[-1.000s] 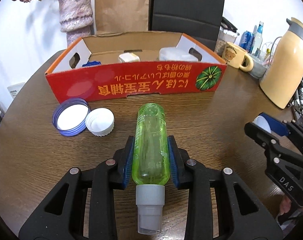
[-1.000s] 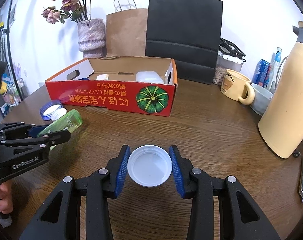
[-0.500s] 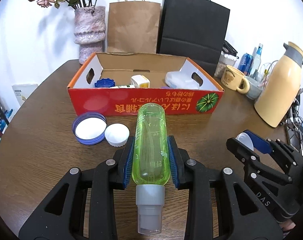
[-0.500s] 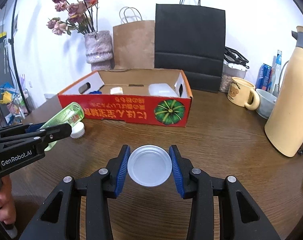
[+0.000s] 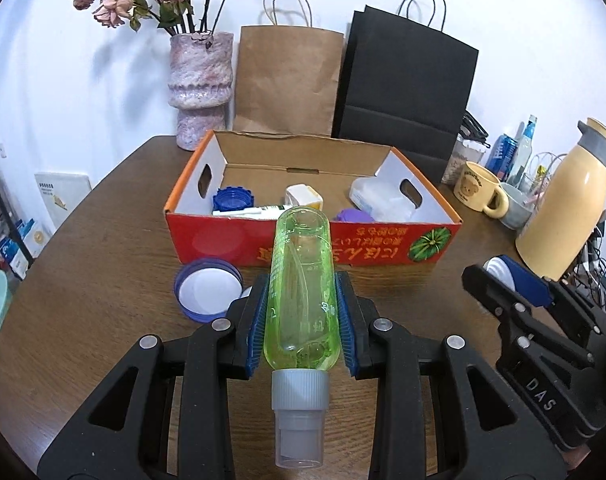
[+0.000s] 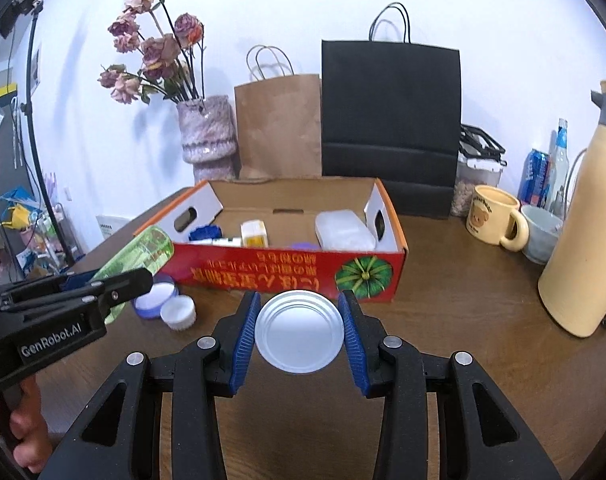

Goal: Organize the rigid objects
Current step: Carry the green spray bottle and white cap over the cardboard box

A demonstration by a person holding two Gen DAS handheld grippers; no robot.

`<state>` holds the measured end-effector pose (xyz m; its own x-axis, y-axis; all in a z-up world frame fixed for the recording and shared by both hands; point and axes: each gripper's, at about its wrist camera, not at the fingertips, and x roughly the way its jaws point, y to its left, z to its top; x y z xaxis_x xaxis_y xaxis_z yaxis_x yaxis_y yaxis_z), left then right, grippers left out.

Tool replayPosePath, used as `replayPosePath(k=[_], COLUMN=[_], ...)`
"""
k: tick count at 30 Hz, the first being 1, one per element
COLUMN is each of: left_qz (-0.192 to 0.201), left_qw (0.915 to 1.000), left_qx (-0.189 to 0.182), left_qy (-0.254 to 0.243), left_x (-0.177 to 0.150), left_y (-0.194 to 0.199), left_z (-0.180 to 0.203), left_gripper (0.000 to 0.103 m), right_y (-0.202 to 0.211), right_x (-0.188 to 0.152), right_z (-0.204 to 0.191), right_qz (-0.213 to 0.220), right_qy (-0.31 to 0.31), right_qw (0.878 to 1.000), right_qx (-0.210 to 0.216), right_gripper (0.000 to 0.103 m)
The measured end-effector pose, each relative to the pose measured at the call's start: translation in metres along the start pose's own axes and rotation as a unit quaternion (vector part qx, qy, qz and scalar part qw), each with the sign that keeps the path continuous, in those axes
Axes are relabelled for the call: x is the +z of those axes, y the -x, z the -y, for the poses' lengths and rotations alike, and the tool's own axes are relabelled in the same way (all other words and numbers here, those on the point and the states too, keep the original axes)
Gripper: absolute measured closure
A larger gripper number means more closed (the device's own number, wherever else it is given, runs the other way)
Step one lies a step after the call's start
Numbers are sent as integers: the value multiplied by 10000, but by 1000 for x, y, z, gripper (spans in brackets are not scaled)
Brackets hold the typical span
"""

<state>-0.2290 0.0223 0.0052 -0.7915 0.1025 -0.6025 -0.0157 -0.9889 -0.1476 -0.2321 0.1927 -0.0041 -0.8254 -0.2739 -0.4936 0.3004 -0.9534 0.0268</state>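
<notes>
My left gripper point(image 5: 301, 316) is shut on a clear green bottle point(image 5: 301, 288) with a grey cap, held above the table with its base pointing at the box. My right gripper point(image 6: 299, 332) is shut on a round white lid point(image 6: 299, 332), also held off the table. The red cardboard box point(image 5: 315, 246) stands open ahead, with a blue cap, a white tube, a small white-and-yellow item, a purple lid and a clear container inside. On the table before the box lie a blue-rimmed lid point(image 5: 207, 290) and a small white cap point(image 6: 178, 312). The green bottle point(image 6: 143, 252) also shows at left in the right wrist view.
Behind the box stand a vase point(image 5: 199, 88) of dried flowers, a brown paper bag point(image 5: 287, 80) and a black paper bag point(image 5: 403, 88). To the right are a bear mug point(image 5: 479, 192), a grey bowl, cans and a cream thermos jug point(image 5: 567, 208). A hand point(image 6: 27, 428) grips the left handle.
Both grippers have risen with their loads, so the box now sits lower in view and its inside shows. The grips are unchanged.
</notes>
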Motion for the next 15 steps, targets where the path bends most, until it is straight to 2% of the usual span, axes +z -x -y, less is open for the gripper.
replayPosePath(k=[15], left_qz=[310], left_qw=[9995], left_qx=[91], left_qy=[40], left_x=[36], left_y=[-5], left_z=[-6], left_gripper=[75], right_y=[-16], right_x=[32], right_z=[-9], right_qz=[237], right_qy=[3], right_qw=[9997], right_qx=[16], right_gripper=[58])
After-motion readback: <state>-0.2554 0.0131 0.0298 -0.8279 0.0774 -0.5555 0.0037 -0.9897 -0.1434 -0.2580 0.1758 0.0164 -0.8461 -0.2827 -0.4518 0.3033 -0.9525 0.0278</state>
